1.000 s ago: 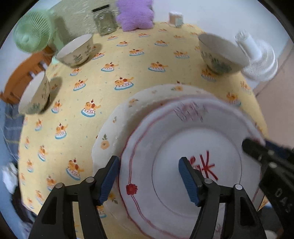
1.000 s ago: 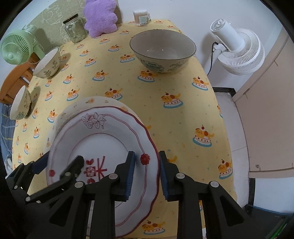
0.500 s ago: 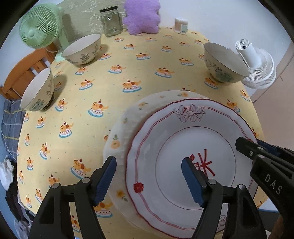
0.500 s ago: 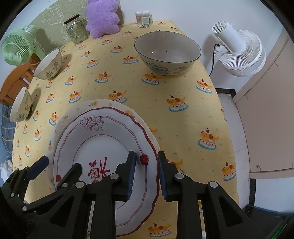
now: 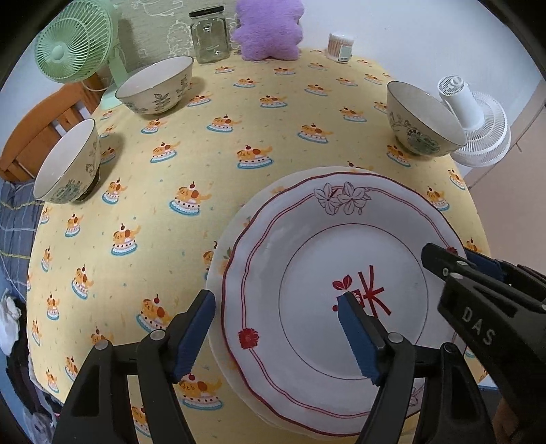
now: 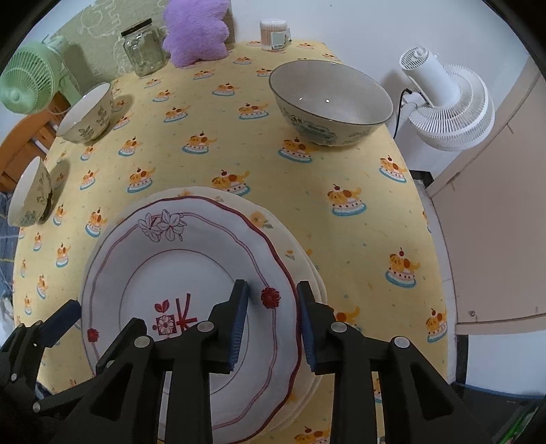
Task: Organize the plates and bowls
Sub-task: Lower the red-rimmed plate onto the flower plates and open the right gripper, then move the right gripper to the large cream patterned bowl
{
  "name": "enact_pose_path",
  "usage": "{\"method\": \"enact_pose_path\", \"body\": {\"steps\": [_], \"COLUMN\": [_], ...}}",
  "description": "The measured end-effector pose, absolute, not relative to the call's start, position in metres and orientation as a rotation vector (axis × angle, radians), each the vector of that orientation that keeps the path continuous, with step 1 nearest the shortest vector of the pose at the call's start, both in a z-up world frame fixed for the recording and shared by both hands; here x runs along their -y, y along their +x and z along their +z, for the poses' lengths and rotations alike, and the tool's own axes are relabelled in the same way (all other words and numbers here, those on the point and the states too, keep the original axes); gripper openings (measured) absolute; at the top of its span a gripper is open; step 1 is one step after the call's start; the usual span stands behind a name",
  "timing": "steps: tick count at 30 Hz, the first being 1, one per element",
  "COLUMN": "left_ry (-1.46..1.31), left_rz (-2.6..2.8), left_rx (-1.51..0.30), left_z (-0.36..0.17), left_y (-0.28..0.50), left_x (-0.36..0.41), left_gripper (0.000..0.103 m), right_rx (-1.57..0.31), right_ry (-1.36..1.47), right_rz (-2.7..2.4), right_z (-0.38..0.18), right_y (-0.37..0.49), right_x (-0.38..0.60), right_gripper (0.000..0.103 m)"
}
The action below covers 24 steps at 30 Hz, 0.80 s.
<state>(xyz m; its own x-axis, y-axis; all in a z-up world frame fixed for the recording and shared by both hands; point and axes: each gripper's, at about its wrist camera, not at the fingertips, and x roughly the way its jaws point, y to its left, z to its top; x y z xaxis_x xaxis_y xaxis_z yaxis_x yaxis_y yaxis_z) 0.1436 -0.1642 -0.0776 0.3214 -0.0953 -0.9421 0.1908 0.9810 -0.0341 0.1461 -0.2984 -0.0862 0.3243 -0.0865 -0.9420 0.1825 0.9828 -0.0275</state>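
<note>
A white plate with a red wavy rim [image 5: 341,273] [image 6: 177,273] lies on a cream plate with yellow flowers [image 5: 218,259] [image 6: 273,222] at the near side of the yellow tablecloth. My left gripper [image 5: 274,300] [image 6: 102,321] is open and straddles the left rims of both plates without touching them. My right gripper [image 6: 272,319] [image 5: 454,254] has the red-rimmed plate's right edge between its jaws, which are opening; the pads no longer press on it. Three patterned bowls stand apart: a large one [image 6: 331,102] [image 5: 423,119] at far right, two smaller ones [image 5: 157,82] [image 5: 68,164] at left.
Along the far table edge stand a glass jar [image 5: 210,34], a purple plush [image 5: 269,27] and a cotton-swab tub [image 5: 339,46]. A green fan [image 5: 75,44] is at far left by a wooden chair [image 5: 30,136]. A white fan [image 6: 450,112] stands off the right edge.
The red-rimmed plate has settled onto the cream plate. Both grippers have drawn back from the plates a little, and the right jaws have parted slightly.
</note>
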Motion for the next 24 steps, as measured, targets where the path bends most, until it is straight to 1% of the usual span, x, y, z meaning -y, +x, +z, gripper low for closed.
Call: {"method": "enact_pose_path", "body": {"steps": [4, 9, 11, 12, 13, 17, 21, 24], "left_ry": [0.087, 0.079, 0.075, 0.074, 0.077, 0.073, 0.063, 0.052], "left_rz": [-0.193, -0.195, -0.197, -0.199, -0.2, -0.209, -0.209, -0.212], "left_rx": [-1.228, -1.225, -1.224, -1.226, -1.226, -1.227, -1.215, -1.204], "left_z": [-0.078, -0.077, -0.077, -0.077, -0.077, -0.075, -0.069, -0.064], "left_y": [0.145, 0.144, 0.143, 0.143, 0.142, 0.139, 0.137, 0.137], "left_x": [0.164, 0.163, 0.163, 0.163, 0.163, 0.16, 0.15, 0.138], "left_gripper": [0.077, 0.078, 0.078, 0.078, 0.078, 0.079, 0.079, 0.083], "right_rx": [-1.231, -1.236, -1.247, -1.247, -1.249, -1.255, -1.241, -1.222], "right_ry": [0.071, 0.034, 0.039, 0.045, 0.051, 0.06, 0.074, 0.091], "right_rz": [-0.18, -0.185, -0.182, -0.175, -0.17, -0.162, -0.161, -0.154], "right_z": [-0.088, -0.089, -0.09, -0.09, -0.09, -0.089, -0.083, -0.076], "right_y": [0.147, 0.147, 0.146, 0.145, 0.144, 0.141, 0.137, 0.133], "right_x": [0.295, 0.292, 0.292, 0.292, 0.291, 0.289, 0.283, 0.275], "right_gripper": [0.037, 0.037, 0.044, 0.049, 0.052, 0.055, 0.068, 0.071]}}
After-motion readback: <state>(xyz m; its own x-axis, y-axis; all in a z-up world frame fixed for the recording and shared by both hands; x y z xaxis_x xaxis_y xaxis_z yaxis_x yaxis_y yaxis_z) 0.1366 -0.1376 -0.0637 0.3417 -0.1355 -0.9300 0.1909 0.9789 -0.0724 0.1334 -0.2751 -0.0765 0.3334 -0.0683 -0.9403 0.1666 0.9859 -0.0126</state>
